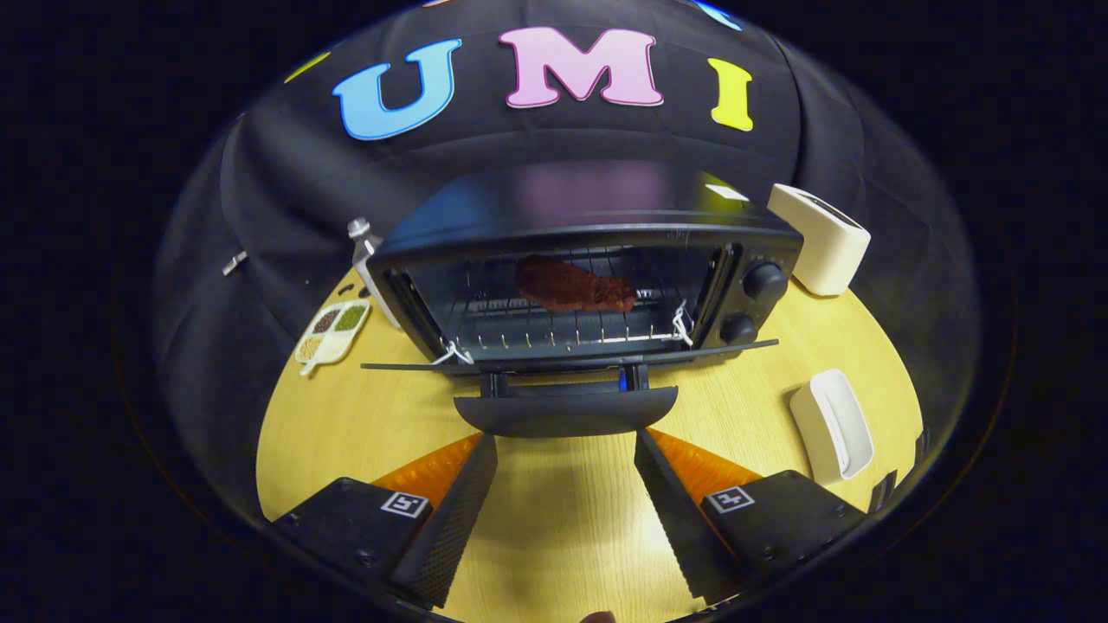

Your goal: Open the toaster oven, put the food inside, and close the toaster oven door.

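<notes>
The oven point(589, 277) sat on the counter point(346, 424), and its door point(567, 359) hung wide open, lying flat out toward the gripper point(567, 472). The food point(574, 286) was already inside, resting on the wire rack point(563, 333) — a flat, dark red-brown slab, a bit like a piece of meat, long and lumpy at the edges.

The gripper held nothing. Its two fingers stood apart, with bare counter between them, and their tips were just below the door's handle point(567, 414), very near it. I could not tell if they touched it.

What was left, I thought, was shutting the door. The door looked stiff and hard, a dark frame with a glass pane, and it would swing on its hinge at the bottom. It was likely not heavy, but the glass could crack if it slammed. The handle was a long, smooth, curved bar sticking out from the door's front edge — the best place to take hold or to push up from under. It looked a little slick, so a hold at the middle seemed safest.

A small dish point(333, 333) of seeds lay to one side of the oven, and two white boxes point(821, 238) stood on the other side.
</notes>
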Demonstrator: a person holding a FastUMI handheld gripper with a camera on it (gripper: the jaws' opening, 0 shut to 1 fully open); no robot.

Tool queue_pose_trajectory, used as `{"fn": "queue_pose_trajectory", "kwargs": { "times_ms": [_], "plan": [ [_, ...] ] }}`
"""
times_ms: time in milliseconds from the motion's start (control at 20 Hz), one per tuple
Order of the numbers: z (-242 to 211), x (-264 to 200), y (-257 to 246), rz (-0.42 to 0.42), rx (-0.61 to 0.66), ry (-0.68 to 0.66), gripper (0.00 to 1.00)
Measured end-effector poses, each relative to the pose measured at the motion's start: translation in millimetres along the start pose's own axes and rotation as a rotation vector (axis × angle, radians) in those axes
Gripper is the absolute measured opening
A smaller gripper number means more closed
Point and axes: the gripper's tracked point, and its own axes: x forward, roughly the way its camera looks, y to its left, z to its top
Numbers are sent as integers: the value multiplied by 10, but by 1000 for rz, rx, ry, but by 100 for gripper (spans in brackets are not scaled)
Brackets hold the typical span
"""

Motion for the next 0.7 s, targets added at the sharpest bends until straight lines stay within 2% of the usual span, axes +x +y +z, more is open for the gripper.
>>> {"fn": "queue_pose_trajectory", "kwargs": {
  "times_ms": [500, 700],
  "plan": [
    [796, -264, -127, 34, 42, -178, 99],
    [1148, -473, -280, 26, -8, -263, 99]
  ]
}}
